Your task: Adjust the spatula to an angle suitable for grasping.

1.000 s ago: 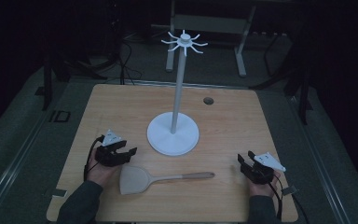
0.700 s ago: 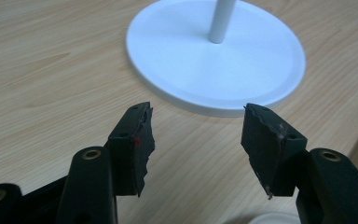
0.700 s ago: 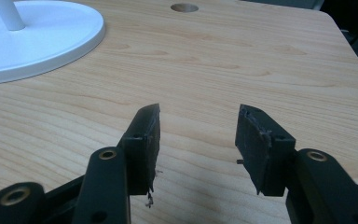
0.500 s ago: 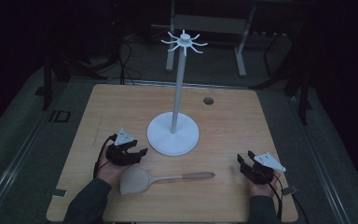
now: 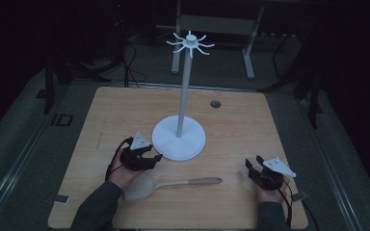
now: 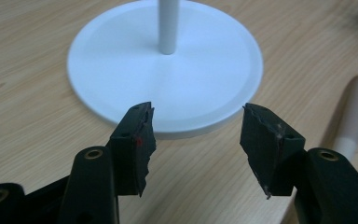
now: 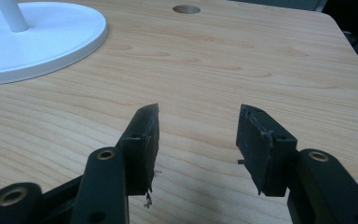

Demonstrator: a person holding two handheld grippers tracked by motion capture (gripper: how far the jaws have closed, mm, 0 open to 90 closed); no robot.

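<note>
table [image 5: 125, 110] of pale wood bears a white stand [image 5: 178, 137] with a tall pole, its round base near the middle. spatula [image 5: 166, 184] lies flat just before that base. left gripper [image 5: 147, 161], jaws apart and empty, hovers beside the spatula's blade. right gripper [image 5: 253, 172] rests well apart, jaws gaping, empty.

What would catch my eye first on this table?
Probably the tall white stand at the table's middle, a thin pole topped by a ring of hooks. In front of it lies a pale spatula, flat on the wood. A hand-held left gripper sits by the stand's base with open, empty jaws.
</note>
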